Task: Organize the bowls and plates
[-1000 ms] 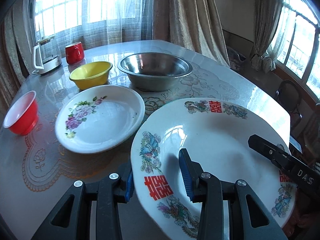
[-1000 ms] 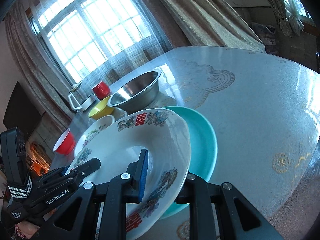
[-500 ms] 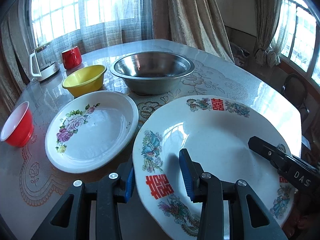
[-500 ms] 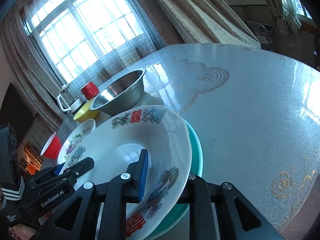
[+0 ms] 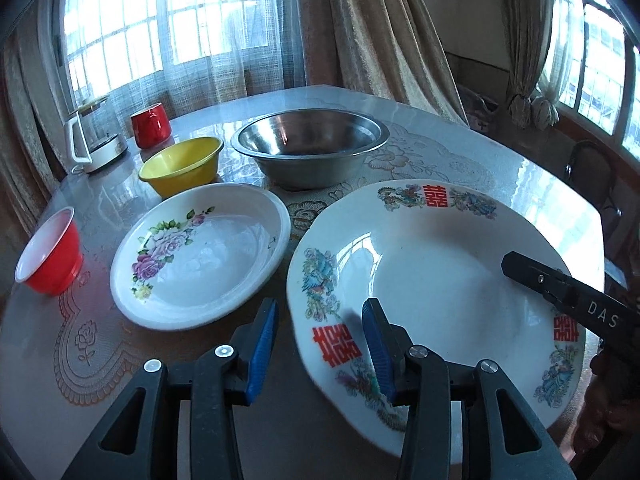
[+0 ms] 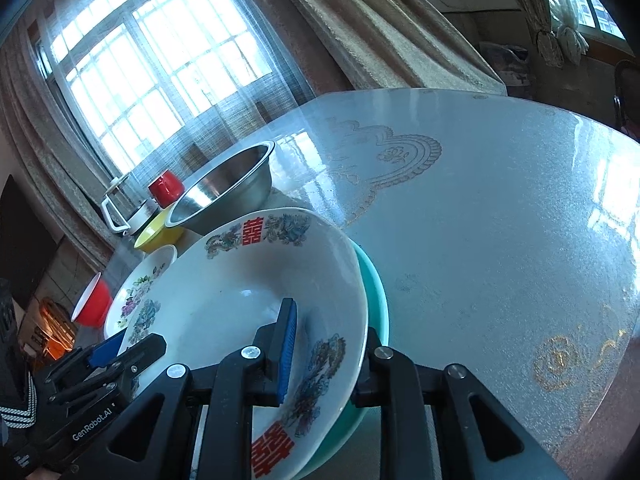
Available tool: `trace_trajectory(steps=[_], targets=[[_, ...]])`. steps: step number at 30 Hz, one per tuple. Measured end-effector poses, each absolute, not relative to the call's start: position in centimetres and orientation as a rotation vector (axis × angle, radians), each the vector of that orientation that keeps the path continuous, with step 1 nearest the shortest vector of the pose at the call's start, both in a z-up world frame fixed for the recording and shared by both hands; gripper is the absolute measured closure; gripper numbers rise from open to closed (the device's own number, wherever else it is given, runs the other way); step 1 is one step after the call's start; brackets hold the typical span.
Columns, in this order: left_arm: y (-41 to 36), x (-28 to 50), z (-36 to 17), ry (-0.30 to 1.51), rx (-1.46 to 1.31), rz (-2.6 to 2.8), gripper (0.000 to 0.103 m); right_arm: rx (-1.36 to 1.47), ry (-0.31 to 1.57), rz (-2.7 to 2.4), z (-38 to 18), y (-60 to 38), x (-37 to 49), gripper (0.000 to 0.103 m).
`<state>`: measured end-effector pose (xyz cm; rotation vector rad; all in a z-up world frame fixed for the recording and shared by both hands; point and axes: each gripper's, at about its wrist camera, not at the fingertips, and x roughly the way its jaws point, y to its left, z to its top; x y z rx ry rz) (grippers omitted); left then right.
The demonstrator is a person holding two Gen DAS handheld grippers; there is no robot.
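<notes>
A large white plate with red characters and dragon pictures [image 5: 432, 280] lies on a teal plate [image 6: 378, 300]. My left gripper [image 5: 320, 344] is open, its jaws either side of the near left rim of the white plate. My right gripper [image 6: 328, 344] has its jaws around the right rim of both stacked plates; it also shows in the left wrist view [image 5: 560, 292]. A flowered white plate [image 5: 200, 264] lies to the left.
A steel bowl [image 5: 312, 144], a yellow bowl [image 5: 182, 164], a red bowl [image 5: 50, 256], a red mug [image 5: 151, 124] and a white kettle [image 5: 94, 140] stand on the round table [image 6: 500, 208]. A chair [image 5: 592, 176] stands at the right.
My left gripper has opened off the white plate's rim. The plate has settled lower onto the teal plate.
</notes>
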<state>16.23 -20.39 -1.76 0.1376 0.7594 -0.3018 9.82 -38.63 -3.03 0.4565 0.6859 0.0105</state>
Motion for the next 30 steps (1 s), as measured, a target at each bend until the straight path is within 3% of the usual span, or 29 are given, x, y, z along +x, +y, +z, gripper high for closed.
trace_trajectory(steps=[14,15,16,22,27,29,30], targets=[[-20.3,13.4,-1.3,0.709,0.163,-0.302,0.071,0.504,0.662,-0.004,-2.0,-39.2,6.8,0.074],[-20.3,13.5,-1.3,0.710,0.159,-0.297,0.071,0.511,0.663,-0.006,-2.0,-39.2,6.5,0.076],[-20.4,13.6,-1.3,0.711,0.159,-0.290,0.072,0.500,0.670,-0.014,-1.9,-39.1,6.4,0.086],[-20.8,14.1,-1.3,0.711,0.171,-0.283,0.072,0.515,0.661,-0.029,-2.1,-39.1,6.8,0.087],[-20.4,14.0,-1.4,0.720,0.155,-0.305,0.066,0.518,0.663,-0.041,-2.2,-39.0,6.9,0.085],[-20.2,13.9,-1.4,0.726,0.150,-0.295,0.051,0.520,0.668,-0.048,-2.2,-38.8,6.8,0.084],[-20.0,13.7,-1.4,0.726,0.146,-0.296,0.049,0.515,0.675,-0.057,-2.3,-38.7,6.8,0.082]])
